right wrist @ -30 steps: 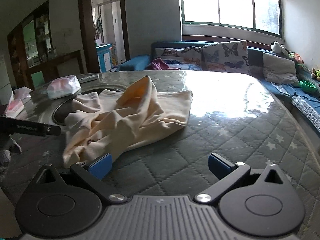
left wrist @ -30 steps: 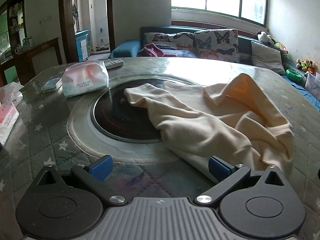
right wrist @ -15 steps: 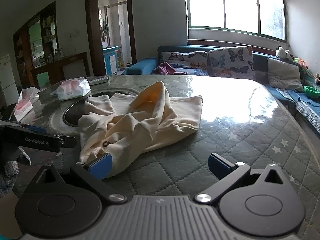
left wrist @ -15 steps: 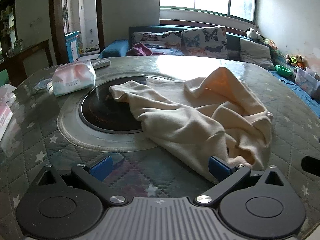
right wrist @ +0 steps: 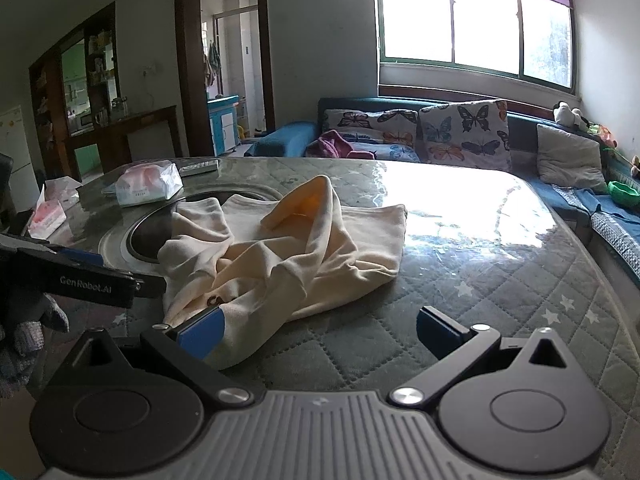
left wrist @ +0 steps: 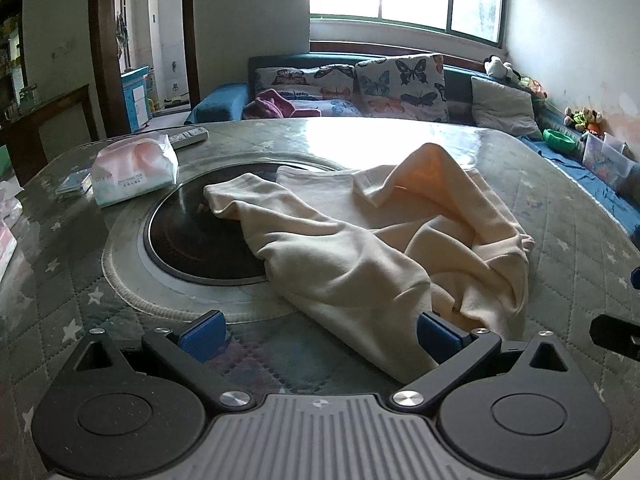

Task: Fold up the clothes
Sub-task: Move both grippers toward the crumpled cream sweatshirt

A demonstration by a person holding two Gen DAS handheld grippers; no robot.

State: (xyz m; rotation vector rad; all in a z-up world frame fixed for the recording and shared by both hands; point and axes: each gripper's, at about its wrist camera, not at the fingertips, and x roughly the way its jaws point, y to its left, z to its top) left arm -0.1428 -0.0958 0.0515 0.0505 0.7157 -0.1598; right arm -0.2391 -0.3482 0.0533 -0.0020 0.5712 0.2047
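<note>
Both the left hand-held gripper (left wrist: 318, 334) and the right hand-held gripper (right wrist: 318, 330) are released; each should pinch one near edge of the crumpled shirt (left wrist: 360, 248) low on the tabletop (right wrist: 500, 280).

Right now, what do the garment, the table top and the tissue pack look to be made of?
Garment: soft cream knit, probably cotton; matte, with limp folds. Table top: quilted star-print fabric, seemingly under a clear glossy sheet, since window glare mirrors off it. Tissue pack: thin crinkled plastic film, slightly shiny.
</note>
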